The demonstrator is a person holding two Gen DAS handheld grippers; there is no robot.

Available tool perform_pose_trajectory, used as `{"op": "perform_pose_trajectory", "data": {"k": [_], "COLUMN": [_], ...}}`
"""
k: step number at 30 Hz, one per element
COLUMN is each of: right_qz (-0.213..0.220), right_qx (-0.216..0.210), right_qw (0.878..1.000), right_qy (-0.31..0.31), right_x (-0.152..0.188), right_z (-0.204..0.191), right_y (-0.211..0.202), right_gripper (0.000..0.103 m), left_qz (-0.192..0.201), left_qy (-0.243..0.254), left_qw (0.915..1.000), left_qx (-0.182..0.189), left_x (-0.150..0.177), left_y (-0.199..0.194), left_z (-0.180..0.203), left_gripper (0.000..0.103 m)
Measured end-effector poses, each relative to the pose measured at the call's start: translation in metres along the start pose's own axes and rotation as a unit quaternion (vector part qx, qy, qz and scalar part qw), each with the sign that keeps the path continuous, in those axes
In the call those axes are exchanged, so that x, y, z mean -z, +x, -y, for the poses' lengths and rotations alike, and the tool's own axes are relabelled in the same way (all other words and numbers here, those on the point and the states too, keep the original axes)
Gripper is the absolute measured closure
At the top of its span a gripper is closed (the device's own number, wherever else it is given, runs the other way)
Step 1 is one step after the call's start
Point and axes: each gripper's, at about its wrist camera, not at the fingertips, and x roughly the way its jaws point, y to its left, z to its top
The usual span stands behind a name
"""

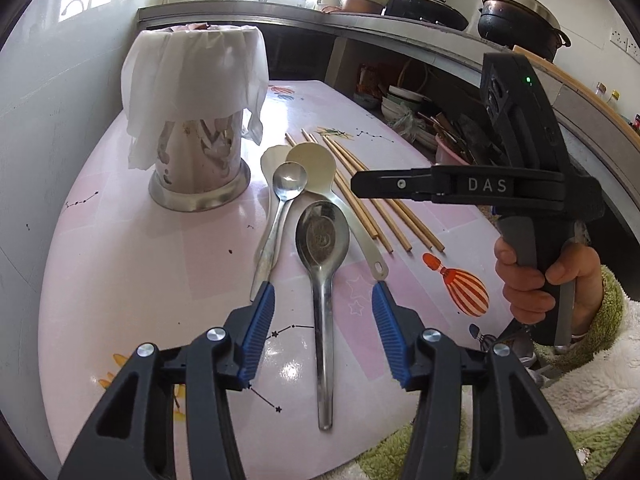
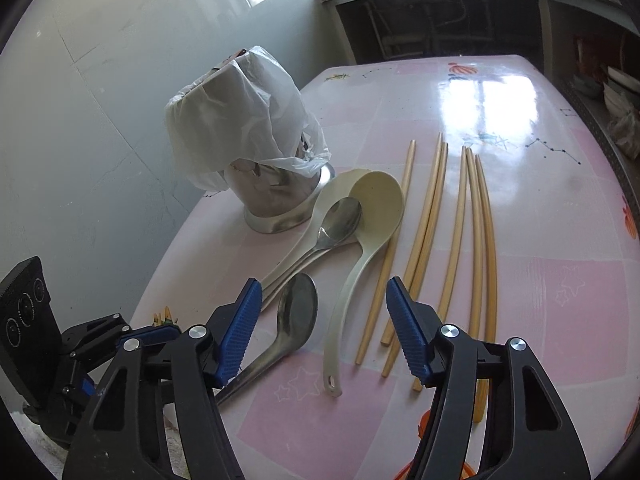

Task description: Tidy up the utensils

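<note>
A large steel spoon (image 1: 322, 240) lies on the pink table (image 1: 140, 264), its handle running toward me between the blue pads of my left gripper (image 1: 323, 292), which stands open without touching it. Beyond it lie a small steel spoon (image 1: 289, 178), a cream ladle (image 1: 312, 166) and several wooden chopsticks (image 1: 384, 208). My right gripper (image 2: 323, 284) hovers open over the handle of the cream ladle (image 2: 376, 204), with the large spoon (image 2: 298, 308) to its left and the chopsticks (image 2: 476, 240) to its right. A steel canister (image 1: 200, 176) lined with a white plastic bag stands at the back left.
A wall runs close behind the canister (image 2: 276, 196) on the left. Behind the table, a counter (image 1: 400, 24) carries pots, and bowls sit on a shelf below it. A hand in a fleecy sleeve (image 1: 532, 280) holds the right gripper's handle at the table's right edge.
</note>
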Motion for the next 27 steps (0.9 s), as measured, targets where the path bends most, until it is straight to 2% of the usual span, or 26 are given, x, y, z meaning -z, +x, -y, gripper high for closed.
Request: {"op": "perform_pose_trajectory", "data": {"k": [3,5,14,16,17,18,27], "right_qz": [-0.011,-0.023,-0.065,-0.079,-0.083,-0.087,-0.11], "right_qx": [0.0,0.0,-0.014,-0.012,-0.009,-0.008,-0.031], "right_qw": [1.0,1.0,0.996,0.995,0.994,0.994,0.992], "right_qy": [-0.012,-0.018,-0.064,-0.067,-0.07,-0.07,-0.06], "right_x": [-0.009,-0.013,-0.023,-0.023,-0.023,-0.023,-0.022], "right_z": [0.0,0.0,-0.004,-0.004,-0.004,-0.003,-0.003], "right_y": [0.012,0.02,0.046,0.053,0.054,0.056,0.063], "right_gripper": [0.043,0.049,0.054,0.06,0.068,0.072,0.073], "left_qz": [-0.002,-0.004,-0.012,-0.015,-0.015,-0.016,-0.021], "left_qy": [0.012,0.014,0.013,0.015,0.016,0.016,0.008], "left_qw": [0.9999,0.9998,0.9998,0.9997,0.9997,0.9996,0.9997], "left_qx": [-0.009,-0.013,-0.011,-0.012,-0.013,-0.013,-0.012], "left_x": [-0.001,-0.001,0.001,0.002,0.002,0.002,0.006], "left_y": [0.01,0.015,0.026,0.028,0.028,0.029,0.033], "left_z": [0.003,0.003,-0.001,-0.001,-0.002,-0.002,-0.008], "left_gripper": [0.059,0.065,0.073,0.074,0.075,0.075,0.075]}}
